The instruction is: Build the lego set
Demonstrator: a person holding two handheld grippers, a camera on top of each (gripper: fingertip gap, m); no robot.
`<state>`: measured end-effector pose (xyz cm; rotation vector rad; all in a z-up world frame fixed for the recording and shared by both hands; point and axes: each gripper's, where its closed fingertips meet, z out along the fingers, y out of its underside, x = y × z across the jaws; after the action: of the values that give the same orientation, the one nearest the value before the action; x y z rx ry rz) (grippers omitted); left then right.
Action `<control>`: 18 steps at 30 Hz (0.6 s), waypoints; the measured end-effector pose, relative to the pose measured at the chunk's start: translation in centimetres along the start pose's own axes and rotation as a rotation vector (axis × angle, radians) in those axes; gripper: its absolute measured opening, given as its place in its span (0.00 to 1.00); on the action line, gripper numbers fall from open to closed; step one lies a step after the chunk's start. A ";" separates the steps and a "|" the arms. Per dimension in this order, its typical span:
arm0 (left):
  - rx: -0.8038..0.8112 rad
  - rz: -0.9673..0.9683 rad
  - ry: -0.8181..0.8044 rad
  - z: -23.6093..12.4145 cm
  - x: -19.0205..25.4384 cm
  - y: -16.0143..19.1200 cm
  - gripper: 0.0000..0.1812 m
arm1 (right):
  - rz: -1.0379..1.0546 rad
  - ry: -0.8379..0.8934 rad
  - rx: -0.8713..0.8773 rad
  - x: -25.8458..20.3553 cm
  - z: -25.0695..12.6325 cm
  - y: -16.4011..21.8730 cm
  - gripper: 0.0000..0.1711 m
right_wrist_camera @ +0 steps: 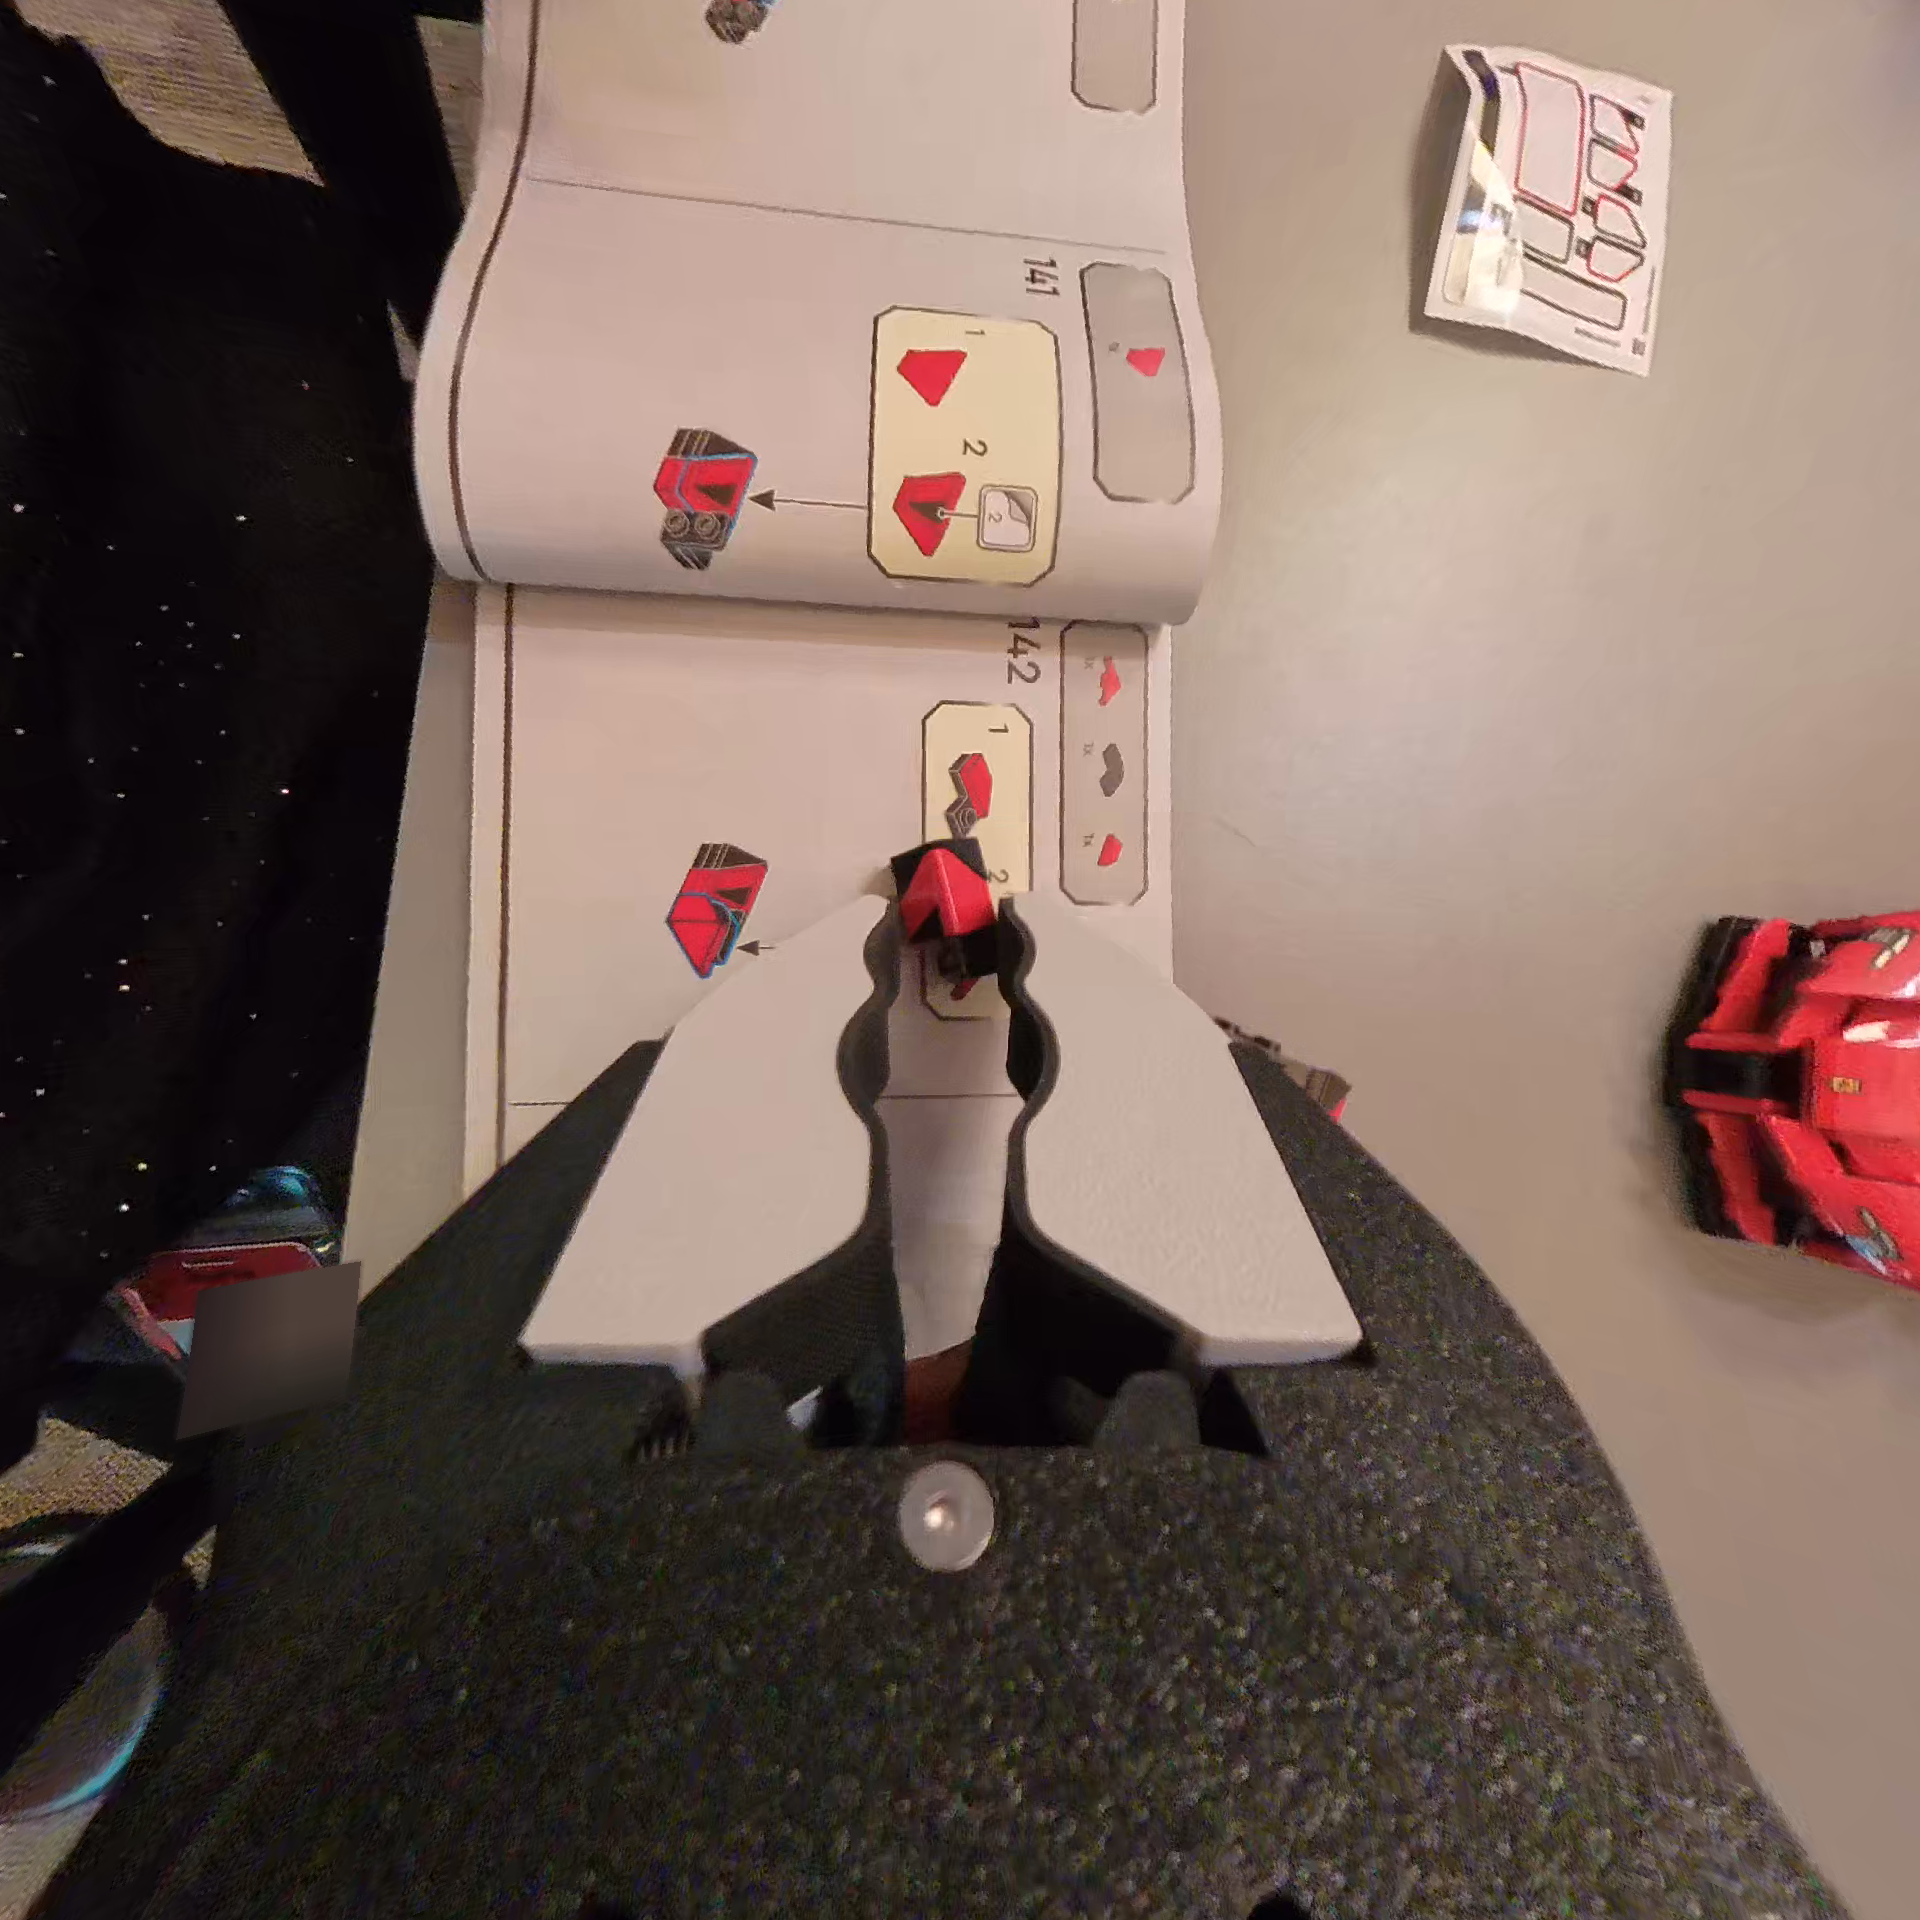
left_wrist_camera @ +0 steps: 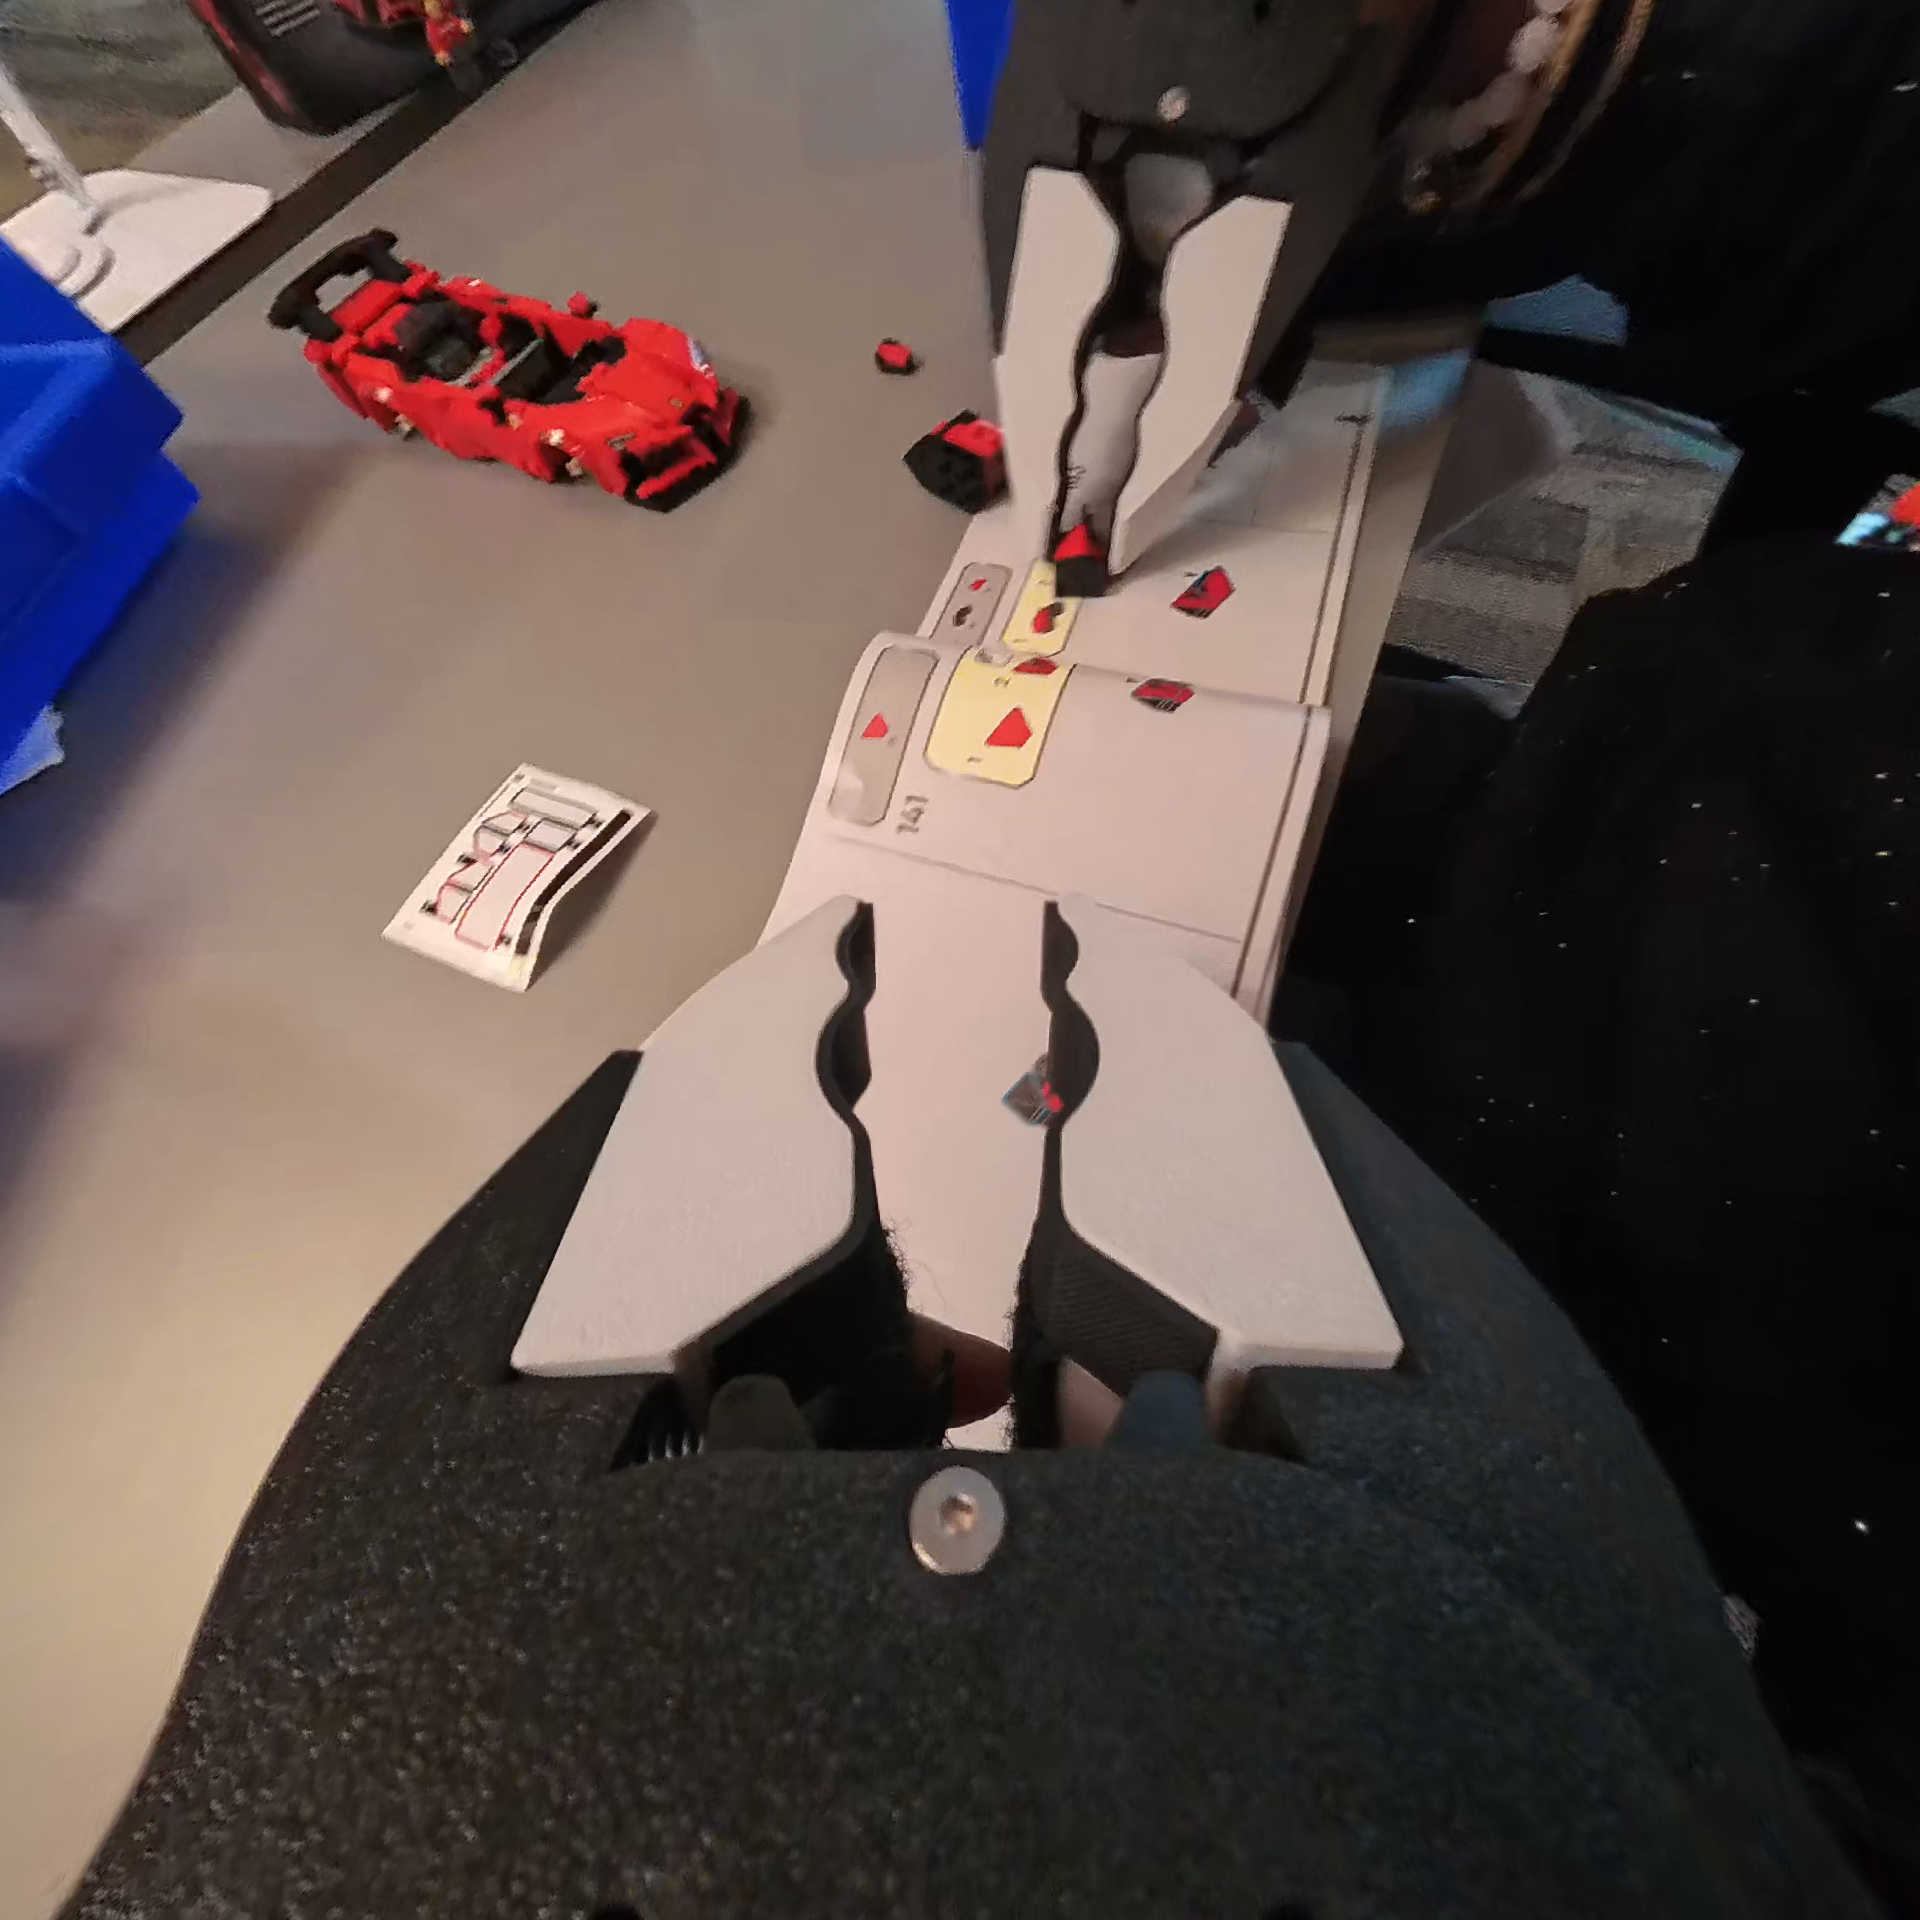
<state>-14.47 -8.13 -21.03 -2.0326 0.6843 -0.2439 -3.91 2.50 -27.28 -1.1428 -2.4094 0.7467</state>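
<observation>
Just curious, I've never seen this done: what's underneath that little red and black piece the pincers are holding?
The open instruction booklet, lying on the grey table. The red and black piece, clamped in the right gripper, covers part of a yellow step panel, so that drawing stays hidden.

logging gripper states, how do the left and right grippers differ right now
The left gripper is open and empty; the right gripper is shut on a small red and black piece. The left hovers over the near page of the instruction booklet; the right is at the far page. Both have grey fingers.
</observation>
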 end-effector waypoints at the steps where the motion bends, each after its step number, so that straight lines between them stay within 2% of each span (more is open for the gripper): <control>1: 0.005 -0.011 -0.015 -0.4 -0.3 0.2 0.17 | 0.014 0.018 0.001 0.0 -0.2 0.0 0.10; 9: 0.035 -0.071 -0.114 -3.5 -1.9 2.4 0.13 | 0.140 0.119 0.035 -0.3 -3.5 -0.6 0.10; 18: 0.084 -0.161 -0.015 -2.7 -0.6 2.2 0.09 | 0.183 0.130 -0.112 -1.4 -1.6 2.1 0.11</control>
<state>-16.91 -10.63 -21.35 -2.0079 0.4939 -0.3454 -1.00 3.01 -27.40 -1.4252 -2.2853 0.5768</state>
